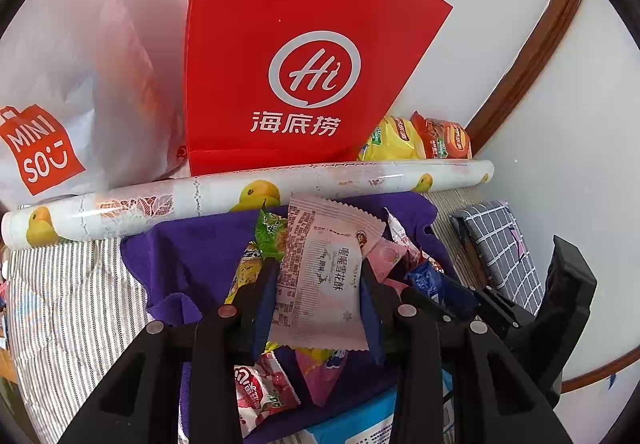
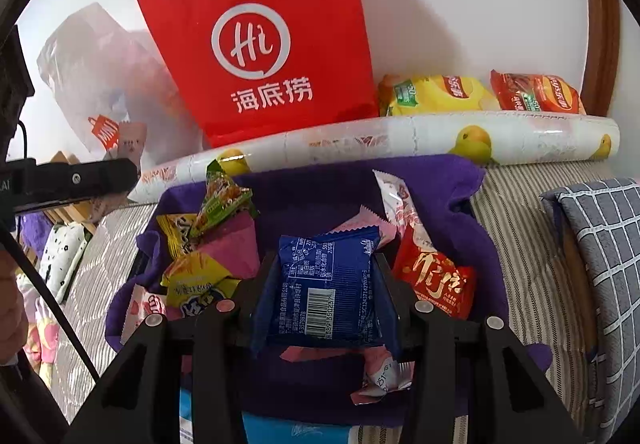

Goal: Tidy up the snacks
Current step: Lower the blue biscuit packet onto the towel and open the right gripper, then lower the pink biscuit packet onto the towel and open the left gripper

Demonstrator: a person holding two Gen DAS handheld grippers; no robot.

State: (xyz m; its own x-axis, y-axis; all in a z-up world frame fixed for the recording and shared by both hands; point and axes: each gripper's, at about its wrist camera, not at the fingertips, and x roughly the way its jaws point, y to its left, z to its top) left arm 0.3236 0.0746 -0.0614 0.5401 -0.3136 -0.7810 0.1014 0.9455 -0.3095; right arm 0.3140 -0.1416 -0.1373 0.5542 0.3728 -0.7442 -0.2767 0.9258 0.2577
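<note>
My left gripper (image 1: 318,284) is shut on a pale pink snack packet (image 1: 324,272), held above a purple cloth (image 1: 192,256) strewn with several small snack packs. My right gripper (image 2: 326,276) is shut on a dark blue snack packet (image 2: 326,292) with a barcode, above the same purple cloth (image 2: 440,196). Around it lie a red packet (image 2: 436,280), a green packet (image 2: 222,204) and yellow packets (image 2: 196,280). A red paper bag (image 1: 296,60) (image 2: 260,44) with a white "Hi" logo stands upright behind the cloth against the wall. The right gripper's body (image 1: 560,308) shows at the right of the left wrist view.
A rolled sheet with yellow ducks (image 1: 248,196) (image 2: 400,144) lies across the back of the cloth. A white Miniso bag (image 1: 60,116) leans left of the red bag. Yellow (image 2: 436,94) and red chip bags (image 2: 536,94) sit behind the roll. A grey checked cushion (image 2: 600,264) lies right, on striped bedding (image 1: 68,304).
</note>
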